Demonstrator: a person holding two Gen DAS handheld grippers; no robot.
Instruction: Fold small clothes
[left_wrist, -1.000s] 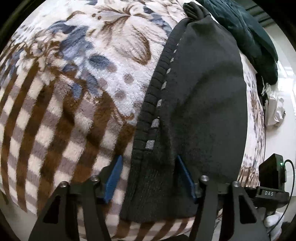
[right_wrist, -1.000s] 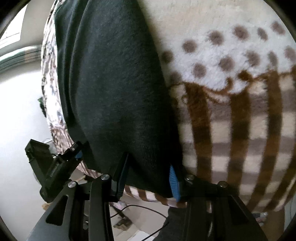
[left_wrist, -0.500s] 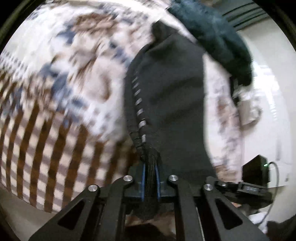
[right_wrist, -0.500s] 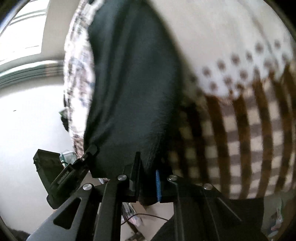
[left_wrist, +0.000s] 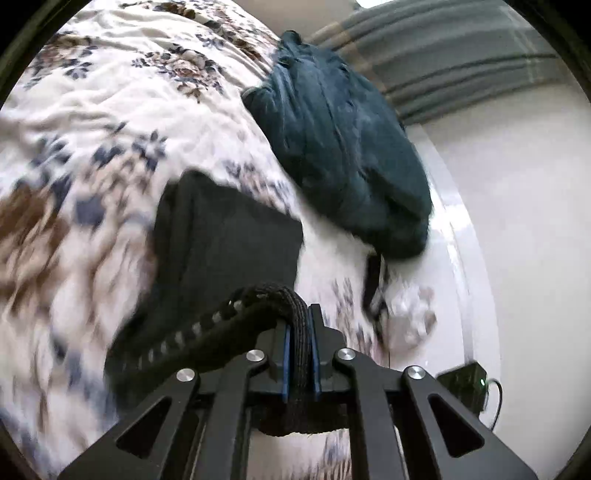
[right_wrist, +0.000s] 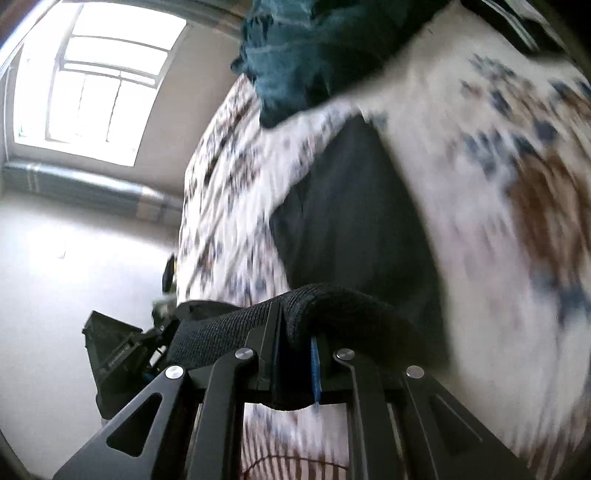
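Observation:
A small black knit garment lies on a floral blanket. My left gripper is shut on its ribbed near edge and holds that edge lifted above the blanket. My right gripper is shut on the other near corner of the same garment, also lifted. The far part of the garment still rests flat on the blanket. Both views are blurred by motion.
A crumpled dark teal garment lies on the blanket beyond the black one; it also shows in the right wrist view. The bed's edge and a white floor are at the right. A black device sits near the floor. A window is behind.
Both grippers closed on the black garment's near edge, then lifted it and carried it forward over the rest of the garment. The teal garment came into fuller view.

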